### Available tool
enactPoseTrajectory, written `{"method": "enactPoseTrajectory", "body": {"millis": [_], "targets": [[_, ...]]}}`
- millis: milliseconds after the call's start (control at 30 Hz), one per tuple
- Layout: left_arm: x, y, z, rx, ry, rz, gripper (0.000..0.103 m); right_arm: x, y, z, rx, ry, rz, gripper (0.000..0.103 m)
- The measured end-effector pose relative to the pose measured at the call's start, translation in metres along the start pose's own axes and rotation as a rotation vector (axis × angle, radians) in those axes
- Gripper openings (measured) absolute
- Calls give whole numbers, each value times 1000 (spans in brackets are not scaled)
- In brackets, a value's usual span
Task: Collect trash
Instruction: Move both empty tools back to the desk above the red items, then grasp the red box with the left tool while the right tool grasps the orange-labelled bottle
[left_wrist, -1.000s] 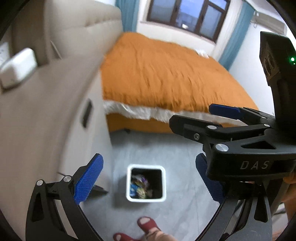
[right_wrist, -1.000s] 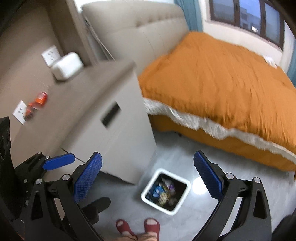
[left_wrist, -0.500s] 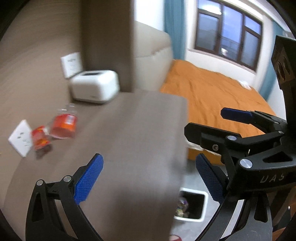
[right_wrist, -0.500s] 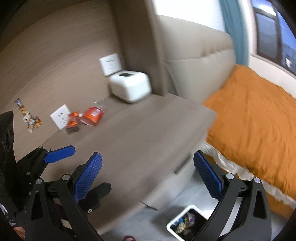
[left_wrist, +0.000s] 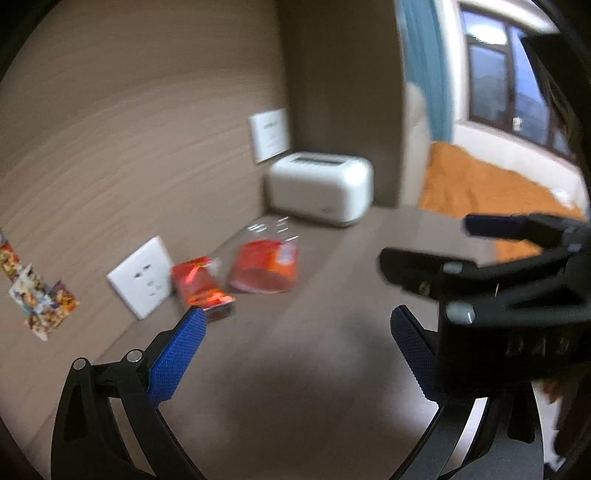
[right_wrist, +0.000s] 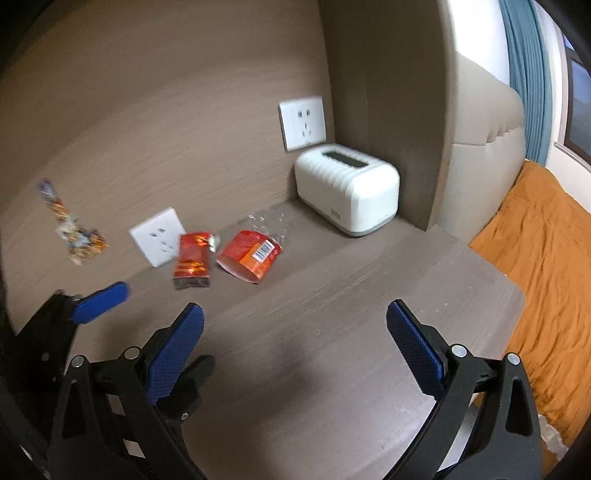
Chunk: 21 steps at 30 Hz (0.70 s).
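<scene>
We hold the left gripper (left_wrist: 295, 347) and right gripper (right_wrist: 295, 332) with jaws spread and empty over the nightstand top (right_wrist: 332, 332), ready to pick. The trash, an orange wrapper (right_wrist: 249, 255) and a red packet (right_wrist: 192, 259), lies left of centre, near the wall socket (right_wrist: 158, 236), likely our next targets.

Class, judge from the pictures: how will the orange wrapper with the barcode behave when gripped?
The orange wrapper looks thin and crinkled, so probably floppy and light. Its clear, glossy end may slip between pads. Lying flat on the nightstand top, it likely slides rather than rolls.
</scene>
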<state>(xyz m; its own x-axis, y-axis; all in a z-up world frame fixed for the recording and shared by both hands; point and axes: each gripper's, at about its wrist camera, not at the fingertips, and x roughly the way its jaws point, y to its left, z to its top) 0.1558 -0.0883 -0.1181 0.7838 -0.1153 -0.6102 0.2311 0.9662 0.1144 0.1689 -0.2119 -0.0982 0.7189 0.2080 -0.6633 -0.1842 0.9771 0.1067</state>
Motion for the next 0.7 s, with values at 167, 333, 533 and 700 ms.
{"method": "enactPoseTrajectory", "body": {"millis": [167, 333, 533, 700], "targets": [[46, 35, -4, -41, 49, 107, 98, 54, 13, 19, 44, 105, 23, 99], [90, 67, 8, -118, 91, 166, 98, 111, 27, 44, 102, 179, 15, 99], [132, 94, 19, -155, 151, 192, 98, 173, 37, 63, 146, 269, -13, 99], [143, 115, 17, -232, 172, 186, 95, 210, 46, 65, 151, 335, -42, 99]]}}
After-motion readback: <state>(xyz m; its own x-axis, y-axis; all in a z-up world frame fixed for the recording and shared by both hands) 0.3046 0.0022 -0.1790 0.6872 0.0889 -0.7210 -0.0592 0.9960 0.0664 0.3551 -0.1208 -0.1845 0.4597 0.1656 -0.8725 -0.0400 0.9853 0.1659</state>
